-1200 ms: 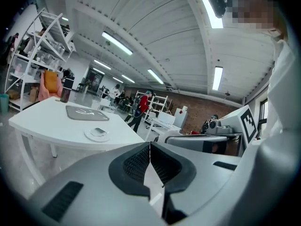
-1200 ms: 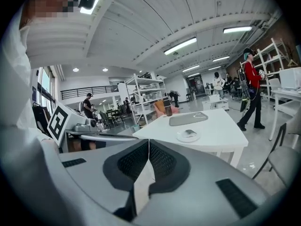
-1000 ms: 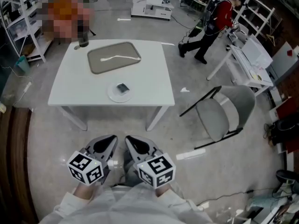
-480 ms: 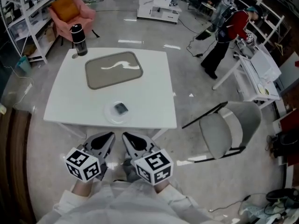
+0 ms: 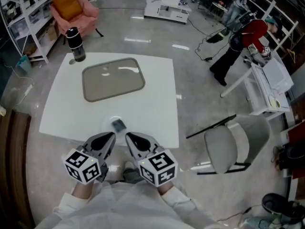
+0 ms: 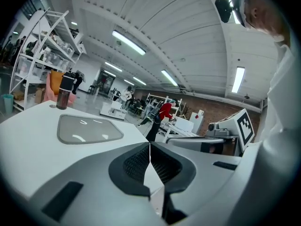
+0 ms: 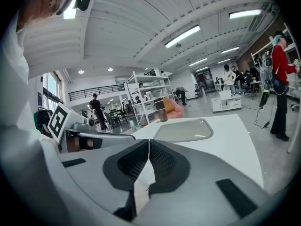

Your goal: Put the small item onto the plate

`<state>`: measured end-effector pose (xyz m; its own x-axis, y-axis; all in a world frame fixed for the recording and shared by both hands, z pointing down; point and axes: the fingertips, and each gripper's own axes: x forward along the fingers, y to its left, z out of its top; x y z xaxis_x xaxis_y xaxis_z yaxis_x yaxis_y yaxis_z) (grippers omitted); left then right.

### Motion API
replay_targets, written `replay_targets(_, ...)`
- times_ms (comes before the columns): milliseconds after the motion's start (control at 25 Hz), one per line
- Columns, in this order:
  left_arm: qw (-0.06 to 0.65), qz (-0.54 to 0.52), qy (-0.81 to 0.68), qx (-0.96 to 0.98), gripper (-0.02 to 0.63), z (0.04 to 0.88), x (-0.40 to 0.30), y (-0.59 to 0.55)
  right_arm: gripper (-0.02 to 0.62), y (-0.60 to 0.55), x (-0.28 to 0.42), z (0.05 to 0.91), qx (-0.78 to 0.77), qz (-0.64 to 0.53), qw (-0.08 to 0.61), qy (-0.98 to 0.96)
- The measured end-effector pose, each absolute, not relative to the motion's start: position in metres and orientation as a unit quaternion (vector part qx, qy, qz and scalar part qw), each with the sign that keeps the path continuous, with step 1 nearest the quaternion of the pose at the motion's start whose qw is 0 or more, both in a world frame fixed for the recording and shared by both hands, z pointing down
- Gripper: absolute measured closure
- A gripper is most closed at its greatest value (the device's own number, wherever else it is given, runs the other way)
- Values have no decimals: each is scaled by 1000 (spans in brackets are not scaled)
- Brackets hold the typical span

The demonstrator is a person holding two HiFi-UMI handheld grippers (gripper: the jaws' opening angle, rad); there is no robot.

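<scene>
- Dark bottle (image 5: 75, 44): upright at the far left corner of the white table (image 5: 157, 104).
- Grey tray (image 5: 113, 78): lying flat on the table's far half.
- Left gripper (image 5: 108, 138): jaws clenched together with nothing between them. Its cube (image 5: 85, 166) bears black-and-white square markers.
- Small item (image 5: 117, 125): dark and squarish, lying on the white plate (image 5: 110, 121) at the table's near edge, just beyond both gripper tips.
- Right gripper (image 5: 129, 138): jaws pressed together, empty. It carries a matching marker cube (image 5: 158, 167).
- Grey chair (image 5: 228, 144): on the floor right of the table.
- Person in a red top (image 5: 248, 35): far right.
</scene>
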<state>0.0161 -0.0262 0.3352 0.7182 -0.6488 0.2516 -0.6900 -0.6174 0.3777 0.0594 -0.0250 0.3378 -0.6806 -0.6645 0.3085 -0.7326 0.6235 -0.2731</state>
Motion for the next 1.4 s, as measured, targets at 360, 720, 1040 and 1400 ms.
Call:
replay_targets(360, 256, 58, -376, 889, 594, 354, 32, -47, 580, -50, 68, 353, 370, 212, 94, -900)
replay_targets(720, 265, 78, -372, 886, 594, 364, 37, -47, 580, -51, 73, 367, 381, 238, 99, -888)
replay_targets(1040, 268, 82, -361, 890, 592, 365, 22, -66, 580, -67, 63, 369, 396, 239, 103, -881)
replay_targets(1400, 283, 104, -348, 888, 594, 371, 0, -79, 580, -85, 59, 376, 418, 263, 101, -863)
